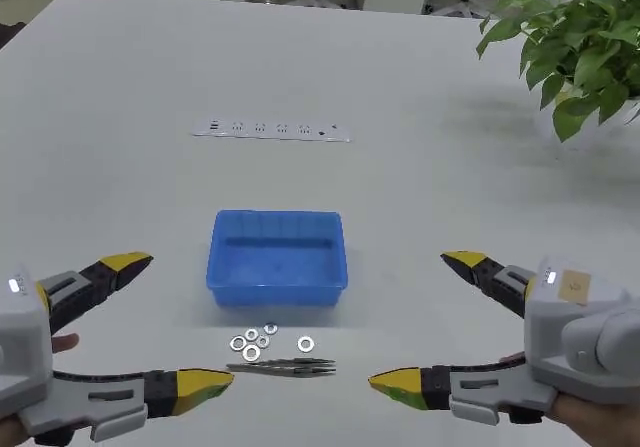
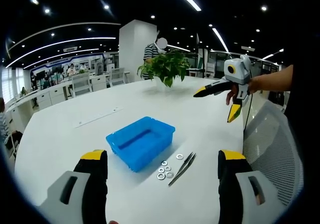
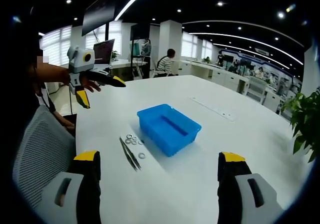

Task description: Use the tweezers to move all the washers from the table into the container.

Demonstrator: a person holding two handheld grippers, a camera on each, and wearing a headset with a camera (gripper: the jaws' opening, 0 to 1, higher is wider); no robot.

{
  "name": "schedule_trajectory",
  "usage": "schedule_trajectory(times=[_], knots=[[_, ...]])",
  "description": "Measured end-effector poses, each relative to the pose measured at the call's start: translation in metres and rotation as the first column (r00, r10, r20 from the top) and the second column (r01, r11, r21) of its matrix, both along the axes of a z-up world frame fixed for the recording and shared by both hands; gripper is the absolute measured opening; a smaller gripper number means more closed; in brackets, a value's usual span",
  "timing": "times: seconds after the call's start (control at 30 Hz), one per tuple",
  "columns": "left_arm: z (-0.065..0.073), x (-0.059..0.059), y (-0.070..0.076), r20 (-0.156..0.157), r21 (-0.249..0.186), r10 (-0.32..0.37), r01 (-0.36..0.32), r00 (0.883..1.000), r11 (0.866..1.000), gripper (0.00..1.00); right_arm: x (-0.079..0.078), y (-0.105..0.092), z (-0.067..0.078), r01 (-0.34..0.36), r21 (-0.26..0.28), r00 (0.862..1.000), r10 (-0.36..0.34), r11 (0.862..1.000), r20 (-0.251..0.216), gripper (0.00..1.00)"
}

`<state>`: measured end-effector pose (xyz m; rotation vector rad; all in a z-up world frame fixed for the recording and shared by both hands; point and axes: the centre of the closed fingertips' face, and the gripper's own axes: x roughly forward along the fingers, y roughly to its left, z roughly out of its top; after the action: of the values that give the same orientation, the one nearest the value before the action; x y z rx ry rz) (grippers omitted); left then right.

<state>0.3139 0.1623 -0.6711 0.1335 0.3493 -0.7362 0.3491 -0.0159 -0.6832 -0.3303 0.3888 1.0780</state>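
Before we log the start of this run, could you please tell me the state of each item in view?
container: upright, open-topped, empty.
washers: loose on the table, outside the container.
tweezers: lying flat on the table, unheld.
left tongs: open, empty.
right tongs: open, empty.

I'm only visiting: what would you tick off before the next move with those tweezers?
1. Left tool open, holding nothing: ok.
2. Right tool open, holding nothing: ok.
3. Tweezers lying free on the table, between both tools: ok.
4. Washers grouped just beyond the tweezers: ok.
5. Blue container upright and empty: ok.
6. Any washers overlapping: cannot tell.
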Motion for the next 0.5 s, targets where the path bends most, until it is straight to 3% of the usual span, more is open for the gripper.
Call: schedule_trajectory(times=[0.5], knots=[[-0.0003,0.0008,-0.001,-0.002,0.0,-0.002,0.002,1.0,1.0,0.97,-0.0001,-0.0019,-0.001,-0.006,-0.006,1.0,0.006,1.0,-0.001,0.98]])
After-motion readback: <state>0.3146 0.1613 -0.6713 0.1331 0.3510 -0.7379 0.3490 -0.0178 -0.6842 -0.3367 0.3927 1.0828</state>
